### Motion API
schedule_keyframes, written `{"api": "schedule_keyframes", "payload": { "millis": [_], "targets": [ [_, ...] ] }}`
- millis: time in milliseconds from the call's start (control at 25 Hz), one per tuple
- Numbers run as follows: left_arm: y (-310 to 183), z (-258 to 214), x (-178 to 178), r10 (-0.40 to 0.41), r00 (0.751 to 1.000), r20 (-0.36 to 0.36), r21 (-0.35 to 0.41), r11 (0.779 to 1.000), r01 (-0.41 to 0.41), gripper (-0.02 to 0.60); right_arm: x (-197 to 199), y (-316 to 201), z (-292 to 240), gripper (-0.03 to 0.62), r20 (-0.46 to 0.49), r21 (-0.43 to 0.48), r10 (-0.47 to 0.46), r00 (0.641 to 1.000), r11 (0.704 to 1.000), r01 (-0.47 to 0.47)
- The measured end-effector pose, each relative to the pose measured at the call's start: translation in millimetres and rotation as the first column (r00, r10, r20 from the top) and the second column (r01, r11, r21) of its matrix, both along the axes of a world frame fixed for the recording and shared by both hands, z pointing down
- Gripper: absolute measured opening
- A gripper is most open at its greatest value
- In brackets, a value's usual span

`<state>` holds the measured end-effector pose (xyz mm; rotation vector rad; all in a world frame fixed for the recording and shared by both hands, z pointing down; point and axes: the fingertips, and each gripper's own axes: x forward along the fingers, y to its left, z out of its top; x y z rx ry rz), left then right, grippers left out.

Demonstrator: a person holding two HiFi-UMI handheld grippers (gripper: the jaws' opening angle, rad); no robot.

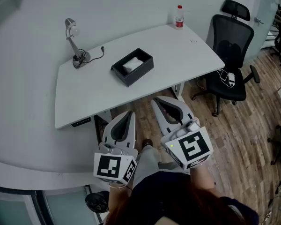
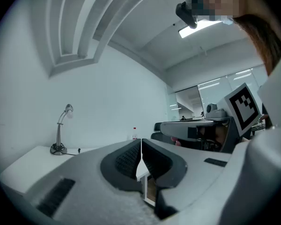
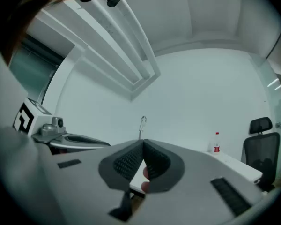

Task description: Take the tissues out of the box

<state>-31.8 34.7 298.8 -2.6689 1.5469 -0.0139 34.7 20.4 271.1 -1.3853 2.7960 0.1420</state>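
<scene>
A black open-topped box [image 1: 132, 67] sits in the middle of the white table [image 1: 84, 97], with white tissues [image 1: 133, 63] showing inside it. Both grippers hang close to the person's body, short of the table's near edge and well apart from the box. My left gripper [image 1: 129, 113] has its jaws pressed together with nothing between them, as the left gripper view [image 2: 141, 148] also shows. My right gripper [image 1: 156, 100] is likewise shut and empty in the right gripper view [image 3: 143, 147]. The box is hidden behind the jaws in both gripper views.
A small desk lamp [image 1: 75, 42] with a cable stands at the table's back left. A red-capped bottle [image 1: 179, 17] stands at the far right corner. A black office chair [image 1: 230, 60] stands on the wooden floor right of the table.
</scene>
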Motion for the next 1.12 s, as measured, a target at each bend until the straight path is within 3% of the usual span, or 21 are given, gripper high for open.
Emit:
{"api": "schedule_keyframes", "payload": {
  "millis": [400, 1120],
  "targets": [
    [-31, 2, -9, -0.006, 1.000, -0.008, -0.014, 1.000, 0.006, 0.026, -12, -27, 2, 0.017, 0.019, -0.031, -0.040, 0.999, 0.999, 0.041],
    [-113, 9, -35, -0.019, 1.000, -0.018, -0.056, 0.998, 0.018, 0.026, -39, -115, 22, 0.020, -0.073, -0.084, -0.041, 0.996, 0.996, 0.035]
  ]
}}
